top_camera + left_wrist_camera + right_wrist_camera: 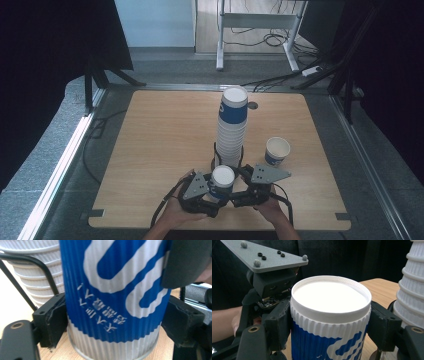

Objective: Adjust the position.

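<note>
Blue-and-white ribbed paper cup [222,183], upright, open white rim

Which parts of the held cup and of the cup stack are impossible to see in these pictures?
- Held cup: its base in the high view, behind both grippers.
- Same cup's rim: cut off by the top edge in the left gripper view.
- Cup stack: its foot, hidden by the held cup in the high view.
- Small print: blurred.
</note>
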Motion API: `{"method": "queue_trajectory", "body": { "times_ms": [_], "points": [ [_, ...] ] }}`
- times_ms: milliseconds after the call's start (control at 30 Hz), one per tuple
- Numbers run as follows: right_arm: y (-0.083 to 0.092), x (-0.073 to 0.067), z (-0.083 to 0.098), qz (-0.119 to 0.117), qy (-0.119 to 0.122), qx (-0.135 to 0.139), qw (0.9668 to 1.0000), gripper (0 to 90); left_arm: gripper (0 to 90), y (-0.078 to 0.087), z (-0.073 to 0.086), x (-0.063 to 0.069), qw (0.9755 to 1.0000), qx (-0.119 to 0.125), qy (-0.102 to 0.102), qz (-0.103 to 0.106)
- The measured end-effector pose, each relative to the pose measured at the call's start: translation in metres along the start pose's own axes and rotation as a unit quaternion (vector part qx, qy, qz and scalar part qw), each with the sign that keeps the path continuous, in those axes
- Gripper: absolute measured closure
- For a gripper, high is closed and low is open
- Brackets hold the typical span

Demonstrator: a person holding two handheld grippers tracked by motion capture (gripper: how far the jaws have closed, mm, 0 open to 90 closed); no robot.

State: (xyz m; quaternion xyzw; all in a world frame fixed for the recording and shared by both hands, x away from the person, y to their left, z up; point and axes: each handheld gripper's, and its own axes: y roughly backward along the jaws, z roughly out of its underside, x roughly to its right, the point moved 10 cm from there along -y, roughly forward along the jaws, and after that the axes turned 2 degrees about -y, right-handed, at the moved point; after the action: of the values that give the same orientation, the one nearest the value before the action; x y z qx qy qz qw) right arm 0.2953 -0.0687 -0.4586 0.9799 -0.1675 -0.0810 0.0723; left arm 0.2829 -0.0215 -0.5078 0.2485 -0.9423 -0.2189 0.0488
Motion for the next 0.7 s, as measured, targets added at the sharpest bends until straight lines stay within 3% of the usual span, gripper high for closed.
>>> {"method": "queue_trajectory", "body": {
  "times_ms": [533, 700],
  "points": [
    [0.0000, -0.0006, 0.0029, 0.001, 0.005, -0.009, 0.9999, 26.6, 19.5, 0.0002, 0.0024, 0.0000, 0.9999, -0.005, -0.010, 0.000],
    [0.0002, 0.0000, 0.0016, 0.004, -0.004, -0.008, 1.0000, 21.6, 19.7, 0.0001, 0.0041, -0.0009, 0.9998, -0.012, -0.016, -0.004]
  ]
}}
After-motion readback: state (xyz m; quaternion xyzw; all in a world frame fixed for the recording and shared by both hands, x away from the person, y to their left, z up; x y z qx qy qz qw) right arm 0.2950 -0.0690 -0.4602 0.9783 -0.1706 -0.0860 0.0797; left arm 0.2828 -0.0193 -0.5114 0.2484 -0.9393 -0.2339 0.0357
